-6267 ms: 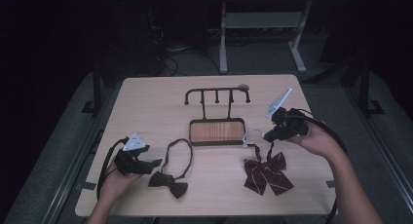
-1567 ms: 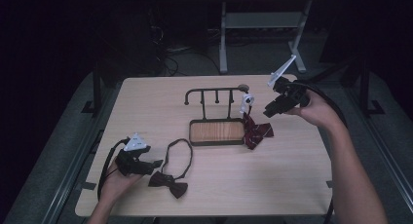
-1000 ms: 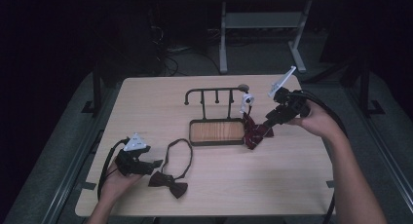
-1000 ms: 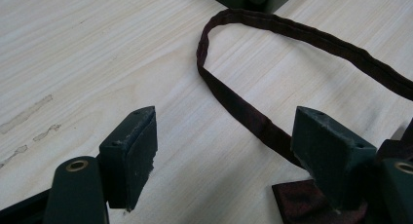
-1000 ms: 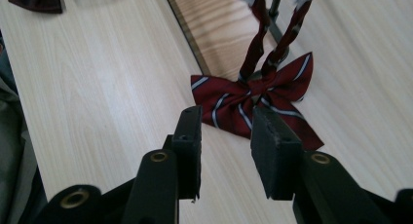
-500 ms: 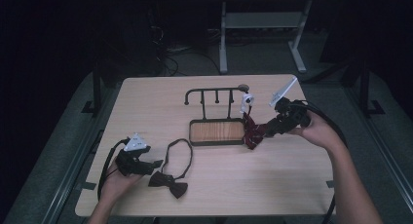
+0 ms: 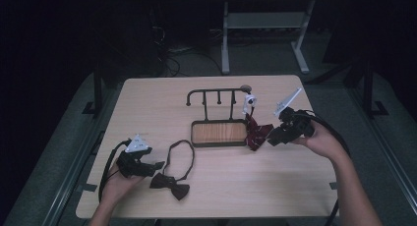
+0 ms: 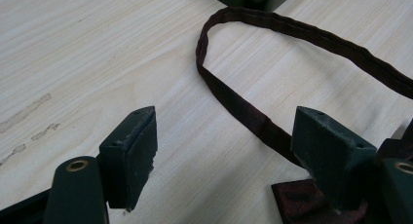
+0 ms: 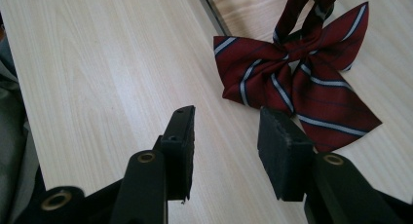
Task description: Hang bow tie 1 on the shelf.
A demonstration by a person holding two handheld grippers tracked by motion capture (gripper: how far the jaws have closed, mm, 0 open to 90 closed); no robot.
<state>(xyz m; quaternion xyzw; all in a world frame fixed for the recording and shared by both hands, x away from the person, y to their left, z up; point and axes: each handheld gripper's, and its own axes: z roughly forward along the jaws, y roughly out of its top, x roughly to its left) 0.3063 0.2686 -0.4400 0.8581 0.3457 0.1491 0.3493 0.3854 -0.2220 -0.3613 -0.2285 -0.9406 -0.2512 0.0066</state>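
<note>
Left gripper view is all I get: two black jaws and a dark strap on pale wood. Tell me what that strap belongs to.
Observer: It is the neck loop of a dark brown bow tie lying flat by the left gripper, whose jaws stand open.
Operator: Report the right gripper.
Observer: The right gripper is open, holding nothing, beside a dark red bow tie with pale stripes.
Operator: Say where that striped tie sits.
Observer: Its strap runs up to the right end of a black metal hook rack on a wooden base; its wings rest on the table.
</note>
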